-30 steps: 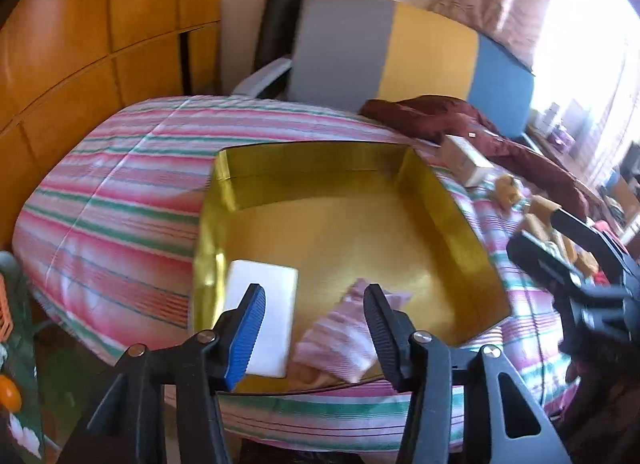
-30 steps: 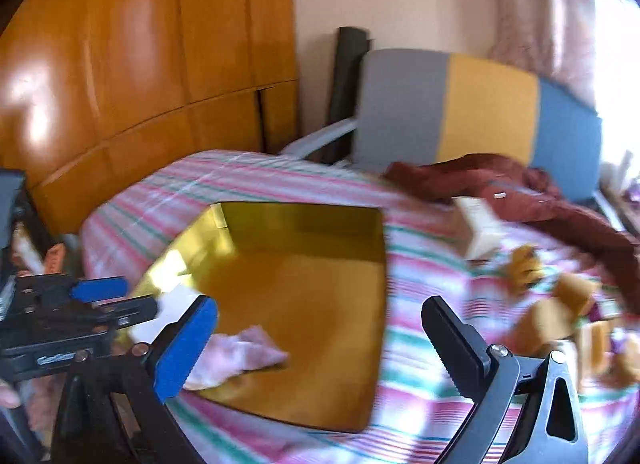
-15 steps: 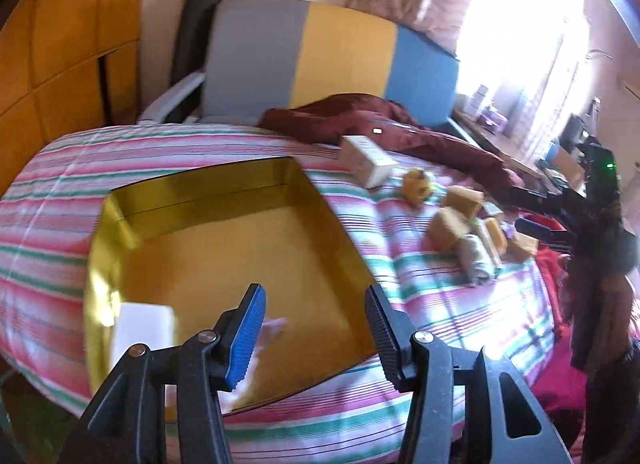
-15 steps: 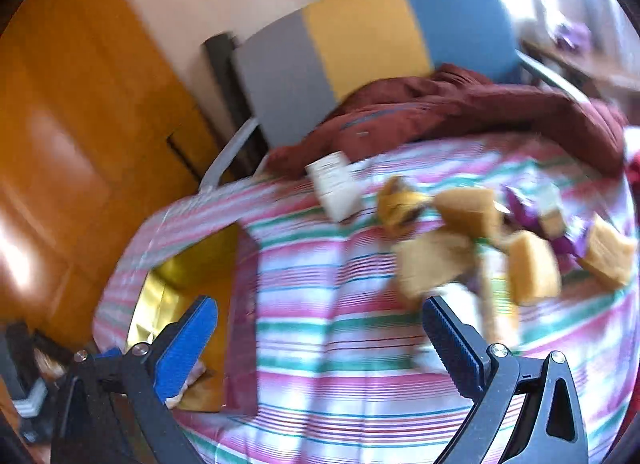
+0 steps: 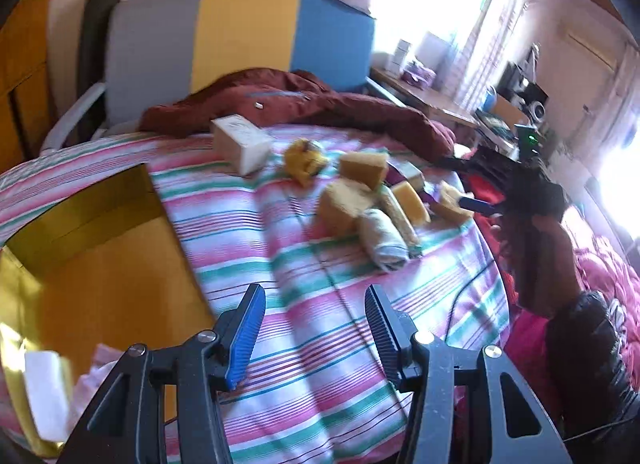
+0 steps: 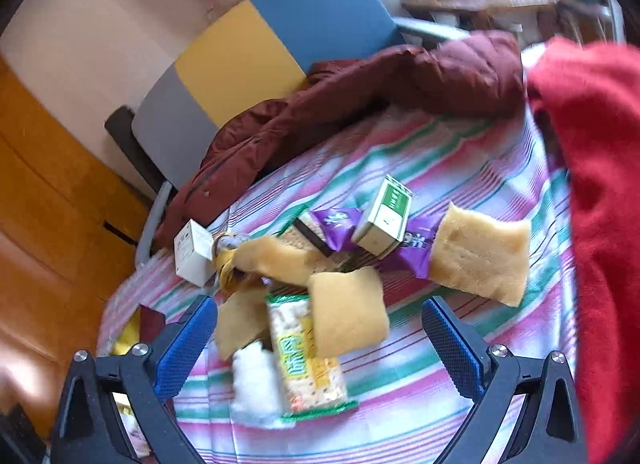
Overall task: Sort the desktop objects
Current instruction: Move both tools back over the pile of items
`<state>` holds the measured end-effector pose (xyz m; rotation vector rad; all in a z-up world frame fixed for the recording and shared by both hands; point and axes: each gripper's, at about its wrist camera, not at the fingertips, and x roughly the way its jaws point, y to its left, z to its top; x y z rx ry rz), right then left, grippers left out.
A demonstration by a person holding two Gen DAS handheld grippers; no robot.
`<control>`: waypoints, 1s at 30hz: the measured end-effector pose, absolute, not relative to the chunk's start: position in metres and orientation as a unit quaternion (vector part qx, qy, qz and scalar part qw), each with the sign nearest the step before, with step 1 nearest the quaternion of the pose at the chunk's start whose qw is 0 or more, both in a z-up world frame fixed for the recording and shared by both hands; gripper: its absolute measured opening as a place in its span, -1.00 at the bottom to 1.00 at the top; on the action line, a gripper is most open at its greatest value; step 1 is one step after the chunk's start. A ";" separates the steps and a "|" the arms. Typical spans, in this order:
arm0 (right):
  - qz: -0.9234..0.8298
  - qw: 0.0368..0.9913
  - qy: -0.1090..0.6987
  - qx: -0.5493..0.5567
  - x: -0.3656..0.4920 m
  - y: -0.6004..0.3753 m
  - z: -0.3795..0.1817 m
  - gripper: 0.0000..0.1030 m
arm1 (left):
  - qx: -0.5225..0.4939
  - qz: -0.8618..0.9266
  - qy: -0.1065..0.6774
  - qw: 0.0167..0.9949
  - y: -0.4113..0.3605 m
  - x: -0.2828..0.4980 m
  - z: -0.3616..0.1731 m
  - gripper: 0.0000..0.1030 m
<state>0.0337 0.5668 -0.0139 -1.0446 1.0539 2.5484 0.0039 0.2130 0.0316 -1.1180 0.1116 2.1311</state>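
Observation:
A heap of small items lies on the striped bedspread (image 5: 320,304). It holds yellow sponges (image 6: 348,312), a cracker pack (image 6: 304,352), a rolled white cloth (image 6: 256,384), a green-and-white box (image 6: 386,216), purple wrappers (image 6: 340,224), a white box (image 6: 192,252) and a yellow toy (image 6: 228,264). My right gripper (image 6: 320,340) hovers open over the heap, its fingers wide of a sponge and the cracker pack. In the left wrist view, the gold tray (image 5: 100,264) holds a white card (image 5: 44,388) and a pink cloth (image 5: 96,364). My left gripper (image 5: 312,336) is open and empty, beside the tray.
A maroon jacket (image 6: 360,96) lies along the far side, in front of a grey, yellow and blue chair back (image 5: 240,36). Red bedding (image 6: 600,184) rises on the right. A hand (image 5: 536,232) carries the right gripper (image 5: 460,184) at the heap's right edge.
Both views have swung right, off the gold tray and onto the heap. The right gripper has rolled and now hangs over the sponges. Both jaws look as wide as before.

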 end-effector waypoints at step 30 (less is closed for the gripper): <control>0.836 0.035 0.453 -0.307 0.022 0.597 -0.009 0.99 | -0.492 0.783 0.027 0.379 0.318 -0.030 -0.035 0.02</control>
